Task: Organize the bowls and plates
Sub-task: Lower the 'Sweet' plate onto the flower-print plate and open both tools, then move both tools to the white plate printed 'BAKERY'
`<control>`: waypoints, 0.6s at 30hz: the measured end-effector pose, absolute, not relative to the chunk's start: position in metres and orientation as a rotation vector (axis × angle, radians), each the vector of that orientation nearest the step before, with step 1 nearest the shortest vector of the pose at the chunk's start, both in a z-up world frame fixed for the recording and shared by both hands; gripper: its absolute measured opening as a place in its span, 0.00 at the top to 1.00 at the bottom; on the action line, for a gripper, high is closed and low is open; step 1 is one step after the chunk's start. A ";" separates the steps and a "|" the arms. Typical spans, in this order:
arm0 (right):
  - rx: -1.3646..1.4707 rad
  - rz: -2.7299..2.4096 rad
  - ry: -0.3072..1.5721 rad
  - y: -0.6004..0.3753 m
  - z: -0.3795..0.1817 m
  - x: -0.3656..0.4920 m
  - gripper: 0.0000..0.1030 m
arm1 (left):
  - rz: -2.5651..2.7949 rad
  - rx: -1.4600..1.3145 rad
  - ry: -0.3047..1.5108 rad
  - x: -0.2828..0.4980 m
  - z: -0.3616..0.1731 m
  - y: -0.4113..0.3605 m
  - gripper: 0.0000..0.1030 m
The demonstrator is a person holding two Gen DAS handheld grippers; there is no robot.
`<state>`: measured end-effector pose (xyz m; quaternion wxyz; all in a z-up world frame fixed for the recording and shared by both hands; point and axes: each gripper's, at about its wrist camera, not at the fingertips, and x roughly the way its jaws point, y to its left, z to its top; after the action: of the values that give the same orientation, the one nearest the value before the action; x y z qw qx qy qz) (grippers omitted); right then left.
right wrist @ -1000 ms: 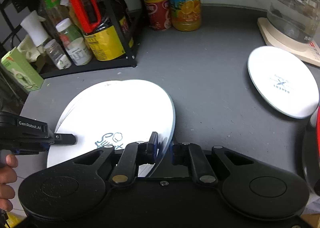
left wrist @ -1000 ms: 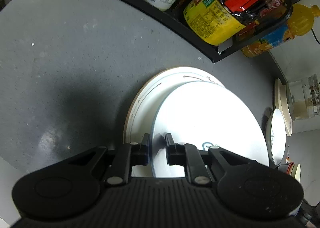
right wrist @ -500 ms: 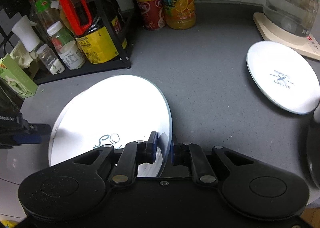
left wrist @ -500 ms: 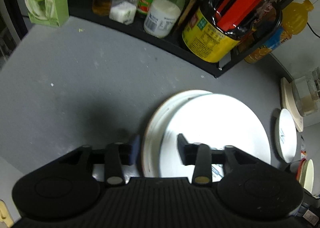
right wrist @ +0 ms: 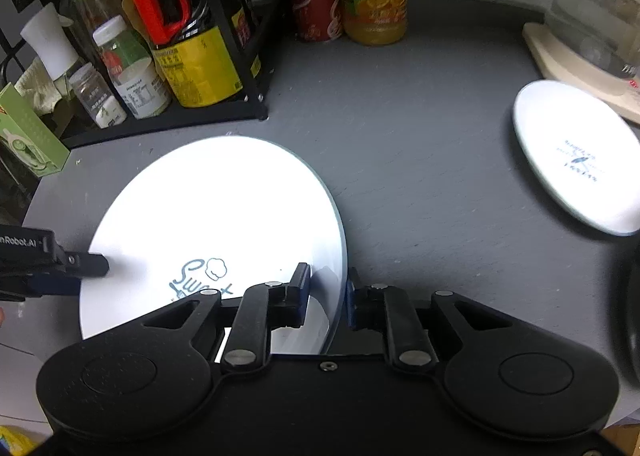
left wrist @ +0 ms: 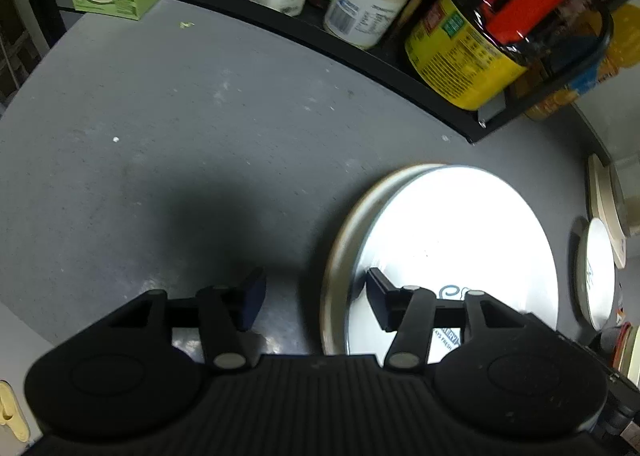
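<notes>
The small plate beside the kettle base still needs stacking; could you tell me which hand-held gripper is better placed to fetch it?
Right. The small plate lies on the right hand-held gripper's side; its jaws are opening off the big plate. The left hand-held gripper sits beyond the stack.

Left gripper (left wrist: 314, 298): points steeply down; jaws wide apart and opening. Nothing pressed between them. One finger (left wrist: 250, 298) hangs over bare counter, the other over the top plate (left wrist: 460, 240), whose left rim lies in the gap.
Left gripper, seen from the right wrist view: black finger (right wrist: 86, 265) reaches in from the left edge, its tip over the plate's left side.
Right gripper (right wrist: 328, 292): points steeply down; jaws narrow and opening. The plate's right rim stands between the pads with a little daylight on each side.
</notes>
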<state>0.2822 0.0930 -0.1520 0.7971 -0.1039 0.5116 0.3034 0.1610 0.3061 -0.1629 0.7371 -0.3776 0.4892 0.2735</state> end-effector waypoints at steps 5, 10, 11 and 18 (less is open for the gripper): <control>-0.239 0.642 1.090 0.098 -0.154 0.280 0.78 | 0.606 -0.851 1.070 0.156 -0.165 0.317 0.40; -0.230 0.647 1.129 0.097 -0.155 0.283 0.76 | 0.624 -0.827 1.071 0.156 -0.162 0.316 0.40; -0.226 0.644 1.134 0.097 -0.154 0.283 0.74 | 0.630 -0.817 1.078 0.158 -0.161 0.315 0.40; -0.179 0.692 1.154 0.089 -0.139 0.280 0.54 | 0.609 -0.765 1.095 0.165 -0.144 0.307 0.40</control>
<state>0.2800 0.0889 -0.1390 0.7783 -0.0827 0.5337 0.3203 0.1649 0.3074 -0.1437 0.7425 -0.3489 0.4999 0.2778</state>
